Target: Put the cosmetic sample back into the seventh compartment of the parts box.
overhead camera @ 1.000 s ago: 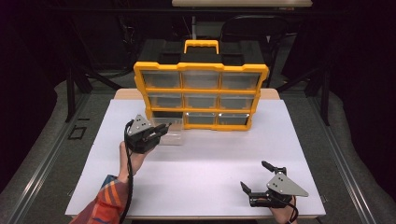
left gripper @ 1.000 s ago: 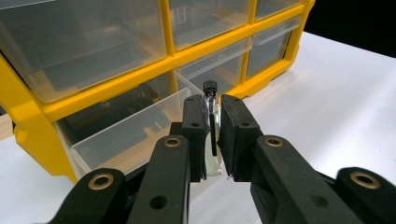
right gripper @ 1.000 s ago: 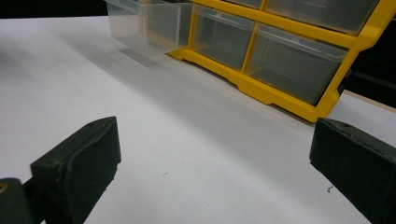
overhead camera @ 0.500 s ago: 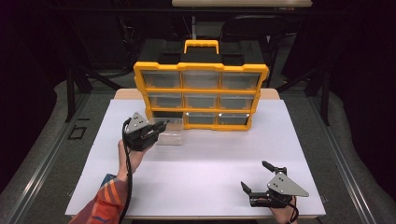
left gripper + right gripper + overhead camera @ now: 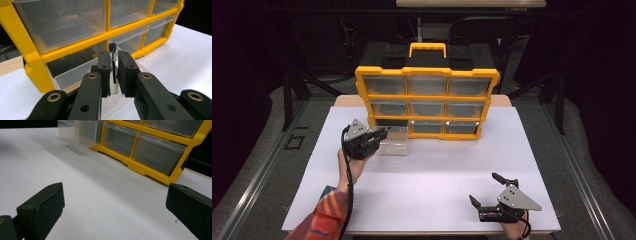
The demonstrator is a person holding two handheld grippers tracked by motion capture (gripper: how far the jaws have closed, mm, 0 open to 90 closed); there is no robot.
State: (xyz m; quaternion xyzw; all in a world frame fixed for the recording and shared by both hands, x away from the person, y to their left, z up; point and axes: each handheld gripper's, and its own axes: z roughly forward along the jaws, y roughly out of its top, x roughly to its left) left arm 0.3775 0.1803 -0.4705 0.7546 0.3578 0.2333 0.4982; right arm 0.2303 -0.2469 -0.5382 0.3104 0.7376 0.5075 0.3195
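Compared with a second ago, the left gripper (image 5: 379, 135) has drawn slightly back toward the near-left, away from the yellow organizer (image 5: 427, 102), and the clear drawer (image 5: 394, 141) of the bottom-left bay now stands pulled well out onto the white tabletop (image 5: 427, 170), leaving that bay dark and open. The change suggests that the drawer is ready to receive its contents and that the deposit itself is not yet made. In the left gripper view, the fingers (image 5: 103, 67) are clamped on a small glass vial (image 5: 113, 72) with a black cap, held roughly upright between the pads and poised just above the open drawer (image 5: 75, 75), with the organizer's frame (image 5: 75, 47) directly beyond. The left forearm, in a striped sleeve (image 5: 324, 215), rises from the near-left edge of the tabletop, the wrist raised and the gripper pointing forward and to the right toward the drawer. The right gripper (image 5: 487, 192) sits at the near-right corner of the tabletop, well apart from the organizer, its fingers (image 5: 41, 210) spread wide with nothing between them; it appears idle, unmoved over the same interval.
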